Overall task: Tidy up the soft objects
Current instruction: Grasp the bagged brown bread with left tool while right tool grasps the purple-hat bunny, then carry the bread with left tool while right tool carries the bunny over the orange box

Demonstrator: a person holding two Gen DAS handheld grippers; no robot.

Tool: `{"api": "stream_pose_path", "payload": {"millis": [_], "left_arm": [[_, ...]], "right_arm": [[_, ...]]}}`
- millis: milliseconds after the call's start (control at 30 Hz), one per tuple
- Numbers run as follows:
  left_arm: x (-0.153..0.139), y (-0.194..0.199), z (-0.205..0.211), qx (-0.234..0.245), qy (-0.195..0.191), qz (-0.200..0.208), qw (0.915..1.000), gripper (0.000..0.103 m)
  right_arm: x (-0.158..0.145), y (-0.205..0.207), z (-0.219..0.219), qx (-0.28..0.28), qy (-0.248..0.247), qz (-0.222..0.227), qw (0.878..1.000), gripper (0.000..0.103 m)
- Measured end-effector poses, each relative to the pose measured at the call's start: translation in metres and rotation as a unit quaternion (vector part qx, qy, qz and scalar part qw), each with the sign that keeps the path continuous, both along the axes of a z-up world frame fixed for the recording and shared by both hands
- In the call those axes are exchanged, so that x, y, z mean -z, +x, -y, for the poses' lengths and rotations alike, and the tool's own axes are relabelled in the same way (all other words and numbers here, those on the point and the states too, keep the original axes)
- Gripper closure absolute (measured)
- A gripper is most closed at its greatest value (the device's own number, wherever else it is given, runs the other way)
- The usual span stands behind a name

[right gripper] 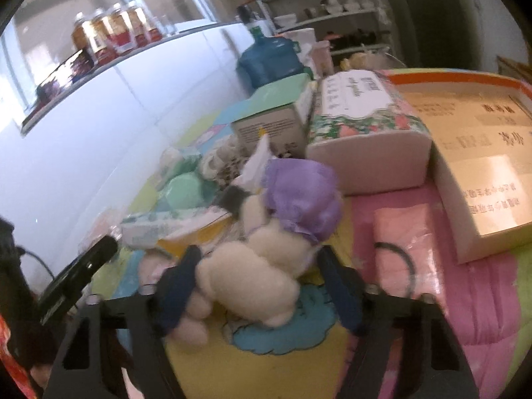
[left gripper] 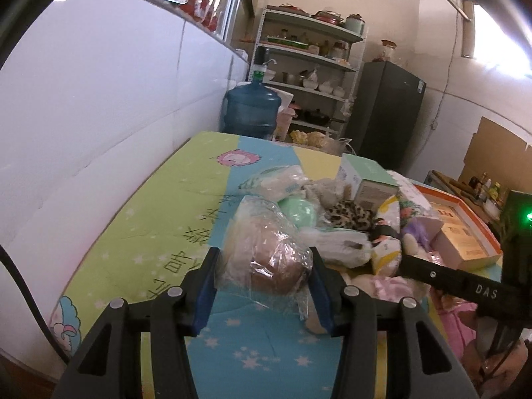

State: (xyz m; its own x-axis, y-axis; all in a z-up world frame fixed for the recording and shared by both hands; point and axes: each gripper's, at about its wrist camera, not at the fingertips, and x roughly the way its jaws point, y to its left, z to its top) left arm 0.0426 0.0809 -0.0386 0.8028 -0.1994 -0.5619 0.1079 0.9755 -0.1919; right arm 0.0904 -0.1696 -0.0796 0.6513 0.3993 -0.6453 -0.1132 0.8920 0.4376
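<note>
Plush toy (right gripper: pixel 266 266) before tissue pack (right gripper: pixel 365 133) — box (right gripper: pixel 482 166) right.

Background's busy: blue water jug (left gripper: pixel 251 109) sits mid-frame against the white wall, metal shelf rack (left gripper: pixel 309 66) with bowls and pots right behind it, dark fridge (left gripper: pixel 385 116) to its right, juice bottles (right gripper: pixel 109 33) upper left.

The mat (left gripper: pixel 159 206) lies bare to the left of the pile of soft things (left gripper: pixel 335 212), between the pile and the white wall (left gripper: pixel 83 116), so a gripper can pass there. Right of the pile, a flowered tissue pack (right gripper: pixel 365 133) and a flat cardboard box (right gripper: pixel 482 153) stand close together and block the way, with a green-topped box (right gripper: pixel 276 116) hemming in the pile's far side. In front of the tissue pack a pink stretch of mat holds only a flat pink packet (right gripper: pixel 405 232).
</note>
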Motion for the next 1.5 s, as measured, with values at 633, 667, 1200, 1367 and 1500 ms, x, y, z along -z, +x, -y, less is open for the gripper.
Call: {"api": "stream_pose_path", "payload": {"millis": [633,667,1200,1367,1500], "left_arm": [[-0.028,-0.024,0.03,0.018,0.004,0.037,0.9991,0.052],[-0.03,-0.024,0.032,0.021,0.005,0.039,0.999,0.052],[-0.061,-0.028,0.087,0.054,0.001,0.067,0.9963,0.052],[-0.068,-0.025,0.118,0.086,0.002,0.076,0.9934,0.052],[-0.073,-0.019,0.143,0.108,-0.002,0.078,0.991,0.052]], "right_arm": [[-0.037,-0.042,0.011,-0.014,-0.016,0.074,0.997,0.064],[-0.04,-0.044,0.012,-0.015,-0.016,0.079,0.997,0.064],[-0.073,-0.068,0.046,0.009,-0.027,0.132,0.991,0.064],[-0.082,-0.076,0.069,0.029,-0.031,0.147,0.988,0.064],[-0.086,-0.08,0.091,0.051,-0.034,0.151,0.987,0.064]]}}
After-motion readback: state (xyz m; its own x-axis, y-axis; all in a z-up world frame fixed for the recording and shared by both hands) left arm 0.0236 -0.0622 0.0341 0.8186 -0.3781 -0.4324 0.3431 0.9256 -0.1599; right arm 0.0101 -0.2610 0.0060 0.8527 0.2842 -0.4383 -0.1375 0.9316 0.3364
